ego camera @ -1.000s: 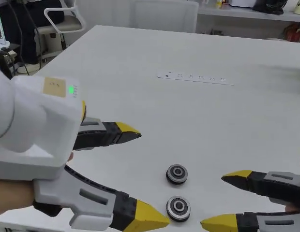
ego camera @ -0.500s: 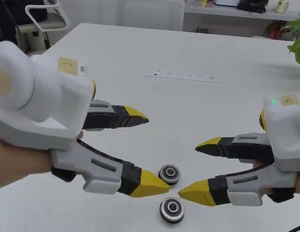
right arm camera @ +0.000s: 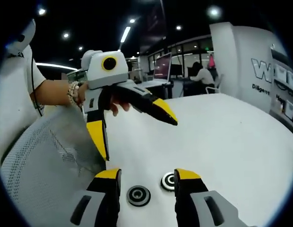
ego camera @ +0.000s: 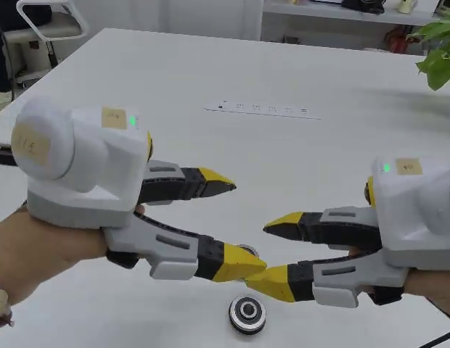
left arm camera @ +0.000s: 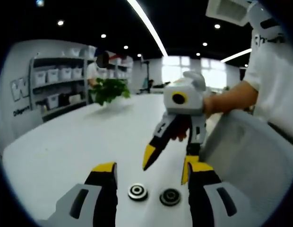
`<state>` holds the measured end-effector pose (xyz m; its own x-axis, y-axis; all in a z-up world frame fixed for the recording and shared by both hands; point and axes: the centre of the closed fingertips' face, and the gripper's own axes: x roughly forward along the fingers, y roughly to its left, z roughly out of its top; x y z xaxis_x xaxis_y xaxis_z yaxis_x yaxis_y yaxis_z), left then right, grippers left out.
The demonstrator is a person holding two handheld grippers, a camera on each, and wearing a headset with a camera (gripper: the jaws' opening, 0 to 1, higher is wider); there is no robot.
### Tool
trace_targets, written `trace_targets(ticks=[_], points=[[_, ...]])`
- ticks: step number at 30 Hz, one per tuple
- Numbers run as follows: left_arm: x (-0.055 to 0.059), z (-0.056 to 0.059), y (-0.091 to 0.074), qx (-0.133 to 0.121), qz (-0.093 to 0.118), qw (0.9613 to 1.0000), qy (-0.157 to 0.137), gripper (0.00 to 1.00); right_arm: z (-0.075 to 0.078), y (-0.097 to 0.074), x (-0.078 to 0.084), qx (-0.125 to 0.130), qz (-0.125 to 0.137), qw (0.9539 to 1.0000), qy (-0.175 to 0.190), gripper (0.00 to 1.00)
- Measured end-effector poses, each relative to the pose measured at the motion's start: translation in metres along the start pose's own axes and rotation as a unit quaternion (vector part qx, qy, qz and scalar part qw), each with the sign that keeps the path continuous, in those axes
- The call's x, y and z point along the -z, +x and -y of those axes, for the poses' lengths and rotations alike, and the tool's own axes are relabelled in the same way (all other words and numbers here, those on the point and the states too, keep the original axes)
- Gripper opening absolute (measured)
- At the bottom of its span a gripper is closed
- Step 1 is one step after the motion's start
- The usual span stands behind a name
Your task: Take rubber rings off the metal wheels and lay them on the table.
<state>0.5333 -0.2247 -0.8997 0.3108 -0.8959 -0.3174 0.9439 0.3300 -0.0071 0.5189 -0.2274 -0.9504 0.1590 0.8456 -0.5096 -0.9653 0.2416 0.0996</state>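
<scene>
Two small metal wheels with black rubber rings lie flat on the white table (ego camera: pixel 319 159). The near wheel (ego camera: pixel 247 313) is in full sight; the far wheel (ego camera: pixel 244 250) peeks out behind a yellow fingertip. My left gripper (ego camera: pixel 247 225) is open, its lower tip over the far wheel. My right gripper (ego camera: pixel 259 252) is open too, its lower tip almost touching the left one's. In the left gripper view both wheels (left arm camera: pixel 137 191) (left arm camera: pixel 170 196) lie between my jaws. In the right gripper view the wheels (right arm camera: pixel 138 195) (right arm camera: pixel 169 180) also sit just ahead of the jaws.
A white power strip (ego camera: pixel 261 110) lies further back on the table. An office chair (ego camera: pixel 51 22) stands at the far left corner and a green plant (ego camera: pixel 439 51) at the far right. A mesh chair back (right arm camera: pixel 42 156) is close to the near edge.
Both grippers have come in toward each other over the wheels; the right one moved up and left until the lower tips nearly meet. The head camera has shifted as well.
</scene>
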Motion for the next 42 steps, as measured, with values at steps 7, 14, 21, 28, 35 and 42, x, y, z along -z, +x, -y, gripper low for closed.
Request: trace_targets(ticks=[7, 14, 21, 28, 35, 42], points=[[0.024, 0.009, 0.013, 0.010, -0.033, 0.9994, 0.005, 0.59, -0.019, 0.014, 0.035, -0.044, -0.059, 0.9972, -0.014, 0.36], [0.045, 0.023, 0.021, 0.036, -0.064, 0.9973, 0.008, 0.54, -0.017, 0.017, 0.043, -0.041, -0.066, 0.9970, -0.001, 0.32], [0.067, 0.033, 0.029, 0.059, -0.098, 0.9933, 0.014, 0.42, -0.016, 0.018, 0.057, -0.041, -0.089, 0.9952, -0.005, 0.29], [0.086, 0.030, 0.033, 0.058, -0.125, 0.9904, 0.012, 0.33, -0.014, 0.019, 0.064, -0.037, -0.105, 0.9937, -0.004, 0.27], [0.086, 0.034, 0.038, 0.064, -0.125, 0.9900, 0.013, 0.25, -0.010, 0.020, 0.068, -0.030, -0.111, 0.9933, -0.005, 0.26], [0.091, 0.033, 0.041, 0.061, -0.134, 0.9883, 0.040, 0.15, -0.012, 0.021, 0.069, -0.033, -0.115, 0.9928, -0.008, 0.24]])
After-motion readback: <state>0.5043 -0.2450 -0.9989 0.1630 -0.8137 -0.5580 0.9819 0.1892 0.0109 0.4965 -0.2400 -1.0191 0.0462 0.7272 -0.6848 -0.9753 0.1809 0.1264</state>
